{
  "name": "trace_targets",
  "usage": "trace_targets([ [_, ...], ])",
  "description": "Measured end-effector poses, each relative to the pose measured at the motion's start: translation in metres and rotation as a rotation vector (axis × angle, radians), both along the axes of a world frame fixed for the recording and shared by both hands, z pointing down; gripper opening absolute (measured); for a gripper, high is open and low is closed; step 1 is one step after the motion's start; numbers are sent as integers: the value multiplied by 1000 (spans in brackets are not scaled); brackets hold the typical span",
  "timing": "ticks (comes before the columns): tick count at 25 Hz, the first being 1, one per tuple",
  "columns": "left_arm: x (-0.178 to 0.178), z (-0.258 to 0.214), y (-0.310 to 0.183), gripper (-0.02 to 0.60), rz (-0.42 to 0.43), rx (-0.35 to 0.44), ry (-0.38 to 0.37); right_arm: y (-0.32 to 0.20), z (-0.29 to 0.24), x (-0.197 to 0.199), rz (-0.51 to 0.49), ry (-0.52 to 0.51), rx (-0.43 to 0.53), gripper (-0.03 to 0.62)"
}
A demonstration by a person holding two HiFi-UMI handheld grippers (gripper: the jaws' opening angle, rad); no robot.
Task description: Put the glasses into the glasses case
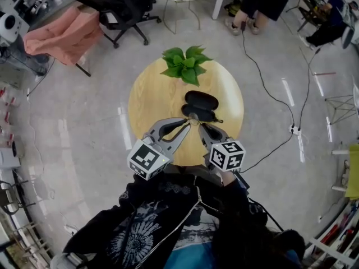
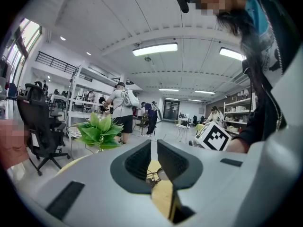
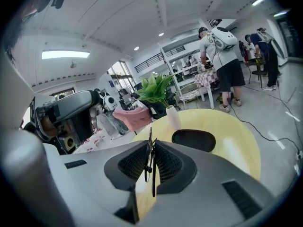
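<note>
The thin-framed glasses (image 1: 194, 118) hang just above the round wooden table (image 1: 151, 94), at the near edge of the open black glasses case (image 1: 201, 101). My left gripper (image 1: 188, 122) meets them from the left. In the left gripper view its jaws (image 2: 154, 150) stand almost together, with the glasses (image 2: 160, 174) at their tips. My right gripper (image 1: 201, 125) comes in from the right. In the right gripper view it (image 3: 151, 148) is shut on the frame (image 3: 149, 160), which stands edge-on between the pads. The case (image 3: 193, 140) lies just beyond.
A green plant (image 1: 185, 65) in a white vase (image 3: 173, 118) stands at the table's far edge, behind the case. Cables cross the floor to the right of the table. An office chair (image 1: 120, 10) and people stand further back.
</note>
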State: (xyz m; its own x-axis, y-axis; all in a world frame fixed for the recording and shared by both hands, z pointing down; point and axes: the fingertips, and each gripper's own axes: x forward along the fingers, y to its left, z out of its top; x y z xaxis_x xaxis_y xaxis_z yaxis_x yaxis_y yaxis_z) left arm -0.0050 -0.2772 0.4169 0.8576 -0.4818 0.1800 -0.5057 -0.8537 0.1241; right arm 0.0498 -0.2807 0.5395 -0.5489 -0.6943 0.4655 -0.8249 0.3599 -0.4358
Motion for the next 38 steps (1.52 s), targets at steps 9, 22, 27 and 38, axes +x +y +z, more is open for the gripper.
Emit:
trace_targets([
  [9,13,2,-19,38,-42,-1,-30,-56,39,22,-116,23,-21,58],
  [22,2,7,-31,38,-157,-32,-65,-113,94,26,-197,-38,-128,58],
  [27,-3,10,-32,38,-190,-42,-78,-122,111,23,-219,-31,-163,58],
  [38,-17,13,-35,38,-243,-44,-88,-136,132,29,-204,-5,-212,60],
])
